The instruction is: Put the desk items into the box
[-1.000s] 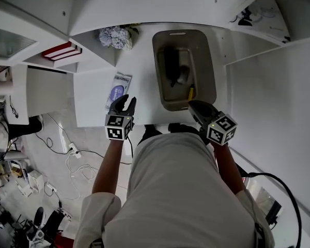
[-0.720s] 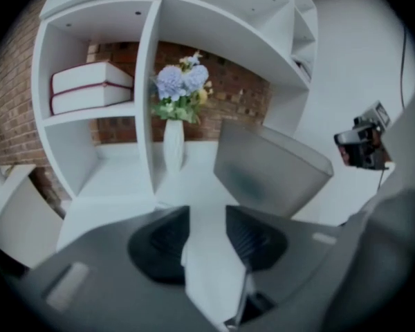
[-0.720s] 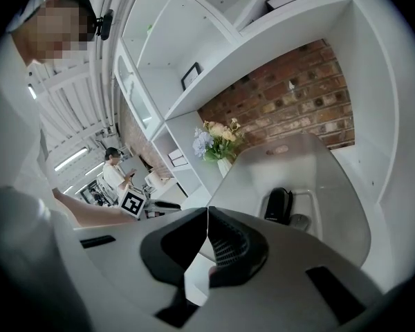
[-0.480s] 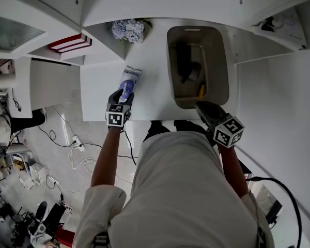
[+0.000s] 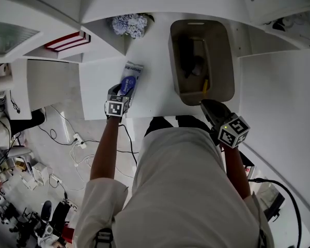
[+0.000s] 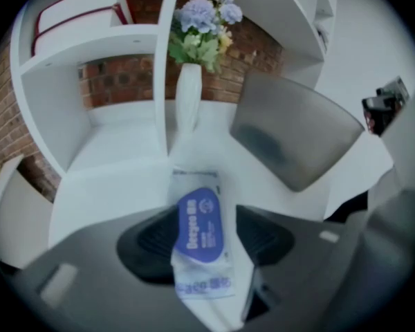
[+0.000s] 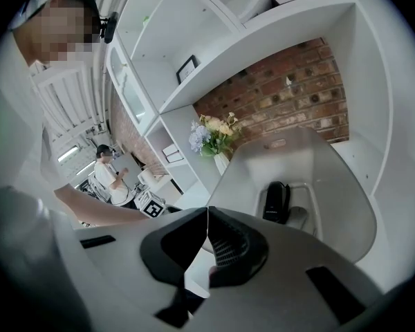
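A white packet with a blue label point(image 5: 130, 78) point(image 6: 200, 228) lies flat on the white desk point(image 5: 152, 61). My left gripper point(image 5: 119, 92) point(image 6: 206, 239) is down at the packet's near end; its jaws are opening, with the packet between them and a gap on the right side. The grey box point(image 5: 172, 56) point(image 6: 297, 140) point(image 7: 346, 185) stands to the right, holding a black item point(image 5: 186, 56) point(image 7: 275, 200), a grey item point(image 5: 199, 66) and a yellow item point(image 5: 205, 87). My right gripper point(image 5: 211, 107) point(image 7: 206, 244) hovers off the box's near right corner, shut with nothing in it.
A vase of pale flowers point(image 5: 130, 24) point(image 6: 200, 19) stands at the back of the desk beside a shelf divider. Red-edged books point(image 5: 67, 40) lie on the left shelf. Cables point(image 5: 72, 138) trail on the floor below the desk's front edge. Another person point(image 7: 111, 168) stands far off.
My left gripper has moved forward onto the packet's near end, which now lies between its jaws. The right gripper has drifted slightly right, still shut.
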A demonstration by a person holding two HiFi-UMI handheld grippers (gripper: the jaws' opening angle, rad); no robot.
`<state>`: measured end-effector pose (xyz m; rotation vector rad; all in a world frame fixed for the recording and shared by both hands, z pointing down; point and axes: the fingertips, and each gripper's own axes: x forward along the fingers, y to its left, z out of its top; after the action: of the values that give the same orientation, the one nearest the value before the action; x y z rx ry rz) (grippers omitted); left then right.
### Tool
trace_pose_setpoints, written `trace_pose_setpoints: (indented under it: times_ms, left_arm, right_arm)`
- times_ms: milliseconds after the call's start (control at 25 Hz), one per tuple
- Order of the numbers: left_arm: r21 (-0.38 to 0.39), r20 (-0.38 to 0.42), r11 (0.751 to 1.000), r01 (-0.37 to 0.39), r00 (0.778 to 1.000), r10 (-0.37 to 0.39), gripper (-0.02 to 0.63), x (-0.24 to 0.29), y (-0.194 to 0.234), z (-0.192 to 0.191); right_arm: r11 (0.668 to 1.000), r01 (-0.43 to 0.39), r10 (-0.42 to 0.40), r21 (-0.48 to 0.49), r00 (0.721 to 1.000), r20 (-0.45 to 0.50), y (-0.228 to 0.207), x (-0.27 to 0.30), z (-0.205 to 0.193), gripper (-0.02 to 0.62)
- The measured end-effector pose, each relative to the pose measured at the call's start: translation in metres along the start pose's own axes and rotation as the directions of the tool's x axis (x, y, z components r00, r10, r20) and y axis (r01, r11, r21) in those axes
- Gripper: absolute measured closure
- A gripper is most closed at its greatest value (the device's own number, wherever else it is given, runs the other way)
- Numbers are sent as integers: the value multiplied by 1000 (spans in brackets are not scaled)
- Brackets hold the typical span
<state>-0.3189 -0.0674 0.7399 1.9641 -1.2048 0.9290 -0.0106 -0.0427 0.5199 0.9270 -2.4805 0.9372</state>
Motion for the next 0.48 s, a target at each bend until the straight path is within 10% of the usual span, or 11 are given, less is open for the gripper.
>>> trace_pose_setpoints:
  times_ms: [480]
  left_arm:
    - [36, -101, 999, 30, 995, -26, 286, 39, 30, -28]
  right_arm:
    - [998, 52, -52, 22, 999, -6, 11, 4, -9, 594]
